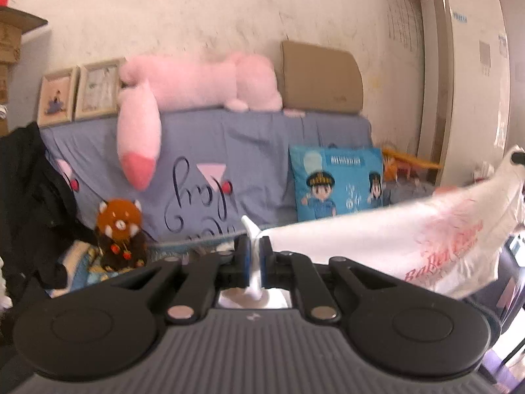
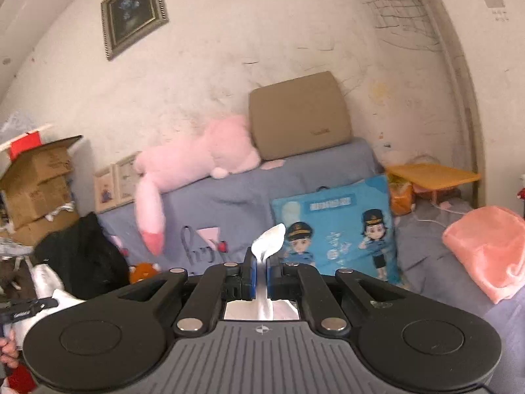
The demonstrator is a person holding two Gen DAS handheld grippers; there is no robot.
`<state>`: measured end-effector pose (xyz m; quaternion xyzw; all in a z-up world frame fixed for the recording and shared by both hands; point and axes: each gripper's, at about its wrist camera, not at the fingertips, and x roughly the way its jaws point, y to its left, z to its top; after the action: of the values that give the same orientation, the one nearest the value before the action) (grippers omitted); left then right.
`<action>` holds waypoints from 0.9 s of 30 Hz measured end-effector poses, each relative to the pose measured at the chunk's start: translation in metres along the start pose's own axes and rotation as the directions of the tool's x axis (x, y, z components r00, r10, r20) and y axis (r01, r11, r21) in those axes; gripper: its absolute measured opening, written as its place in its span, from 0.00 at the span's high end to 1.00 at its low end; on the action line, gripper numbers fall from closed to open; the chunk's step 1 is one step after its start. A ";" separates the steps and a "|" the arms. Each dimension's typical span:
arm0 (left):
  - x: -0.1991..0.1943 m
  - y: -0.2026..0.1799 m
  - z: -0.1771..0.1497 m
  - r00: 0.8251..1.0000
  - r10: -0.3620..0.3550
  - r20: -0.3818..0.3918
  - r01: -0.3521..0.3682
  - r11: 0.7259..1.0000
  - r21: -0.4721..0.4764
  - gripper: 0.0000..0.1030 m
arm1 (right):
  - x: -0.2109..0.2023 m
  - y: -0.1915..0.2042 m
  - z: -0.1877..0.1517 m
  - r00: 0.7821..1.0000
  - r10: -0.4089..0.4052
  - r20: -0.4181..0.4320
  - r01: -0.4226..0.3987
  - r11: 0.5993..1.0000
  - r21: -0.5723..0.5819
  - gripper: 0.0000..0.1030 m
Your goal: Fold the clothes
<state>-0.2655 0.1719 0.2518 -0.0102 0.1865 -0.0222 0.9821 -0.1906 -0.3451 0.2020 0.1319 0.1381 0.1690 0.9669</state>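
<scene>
left gripper (image 1: pixel 255 256): held raised, pointed nearly level and slightly down toward the sofa; jaws clamped together on a pinch of the white shirt (image 1: pixel 410 239), a tuft of cloth seen poking out past the tips.
right gripper (image 2: pixel 261 271): also held raised, aimed nearly level at the sofa back; jaws pressed tight on a white fold of the same shirt, the cloth tip sticking up above the pads.
white shirt: lifted in the air, stretched from the left gripper out to the right edge of the left wrist view; red lettering is seen on it; the lower edge hangs loose. In the right wrist view only the pinched fold and a strip under the gripper are seen.
hand pose: a bit of hand (image 2: pixel 8 349) and the other tool are caught at the bottom left of the right wrist view; the rest of the arms is not shown.
sofa (image 1: pixel 262 138): covered by a blue-grey sheet with dark script, straight ahead of both grippers.
pink plush (image 1: pixel 197 82): laid along the sofa top, tail hung down the front.
tan cushion (image 1: pixel 323 80): stood upright on the sofa back against the wall.
blue cartoon pillow (image 1: pixel 338 184): leaned against the sofa back.
red panda toy (image 1: pixel 119 226): sat low left, beside dark clothes (image 1: pixel 29 203).
pink blanket (image 2: pixel 489 249): bunched at the right on the sofa.
</scene>
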 end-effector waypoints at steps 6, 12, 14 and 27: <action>0.037 0.018 0.018 0.997 0.026 -0.074 -0.026 1.000 0.007 0.94 | 0.052 -0.014 -0.019 0.992 -0.024 -0.127 0.033 0.997 0.067 0.95; 0.167 0.015 -0.020 0.966 0.024 -0.257 -0.024 1.000 0.002 0.94 | 0.139 -0.054 -0.063 0.967 -0.088 -0.240 0.130 0.977 0.168 0.95; 0.196 0.015 -0.029 0.963 0.004 -0.270 -0.017 0.999 -0.046 0.94 | 0.157 -0.065 -0.068 0.968 -0.092 -0.235 0.141 0.970 0.200 0.95; 0.324 -0.017 -0.084 0.927 0.132 -0.352 -0.106 0.990 0.092 0.94 | 0.226 -0.075 -0.112 0.924 -0.253 -0.288 0.260 0.966 -0.015 0.95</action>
<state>0.0041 0.1389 0.0559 0.0404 0.3612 0.0294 0.9312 0.0005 -0.3077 0.0255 0.0980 0.2953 0.0569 0.9487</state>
